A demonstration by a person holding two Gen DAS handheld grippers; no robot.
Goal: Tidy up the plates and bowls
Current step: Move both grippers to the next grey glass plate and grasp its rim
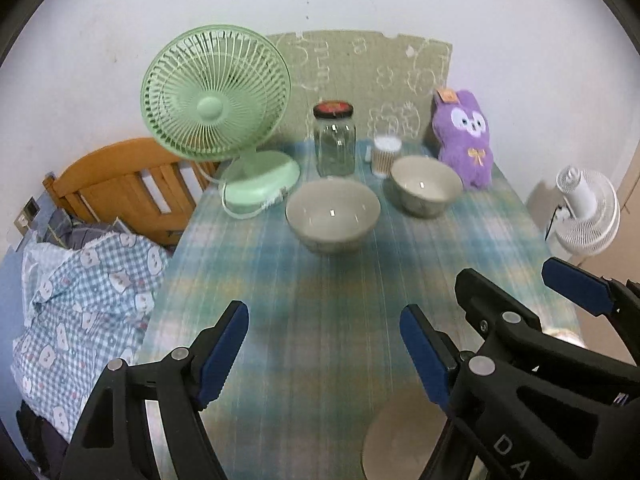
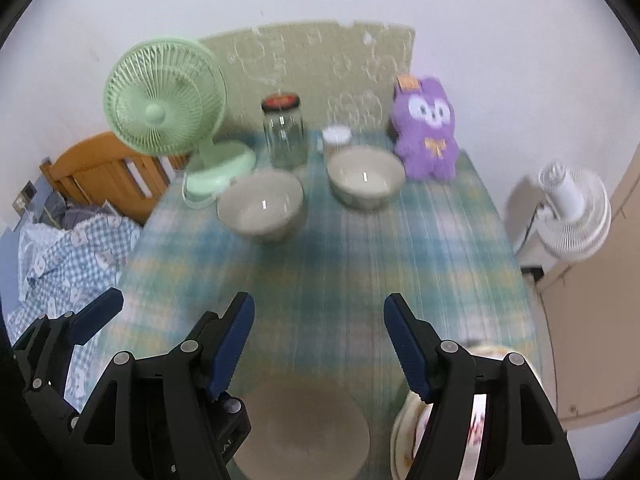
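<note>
Two grey-beige bowls stand on the plaid tablecloth: the nearer left bowl [image 1: 333,216] [image 2: 261,207] and the farther right bowl [image 1: 426,186] [image 2: 365,178]. A plain beige plate [image 1: 404,438] [image 2: 302,428] lies at the table's near edge. A patterned plate [image 2: 412,424] lies to its right, partly hidden by my right gripper's finger. My left gripper [image 1: 324,354] is open and empty above the near part of the table. My right gripper [image 2: 319,344] is open and empty, beside the left one [image 2: 96,316].
At the back of the table stand a green fan [image 1: 216,96], a glass jar with a dark lid [image 1: 334,140], a small cup of cotton swabs [image 1: 386,156] and a purple plush toy [image 1: 464,136]. A bed lies left, a white fan [image 1: 586,212] right.
</note>
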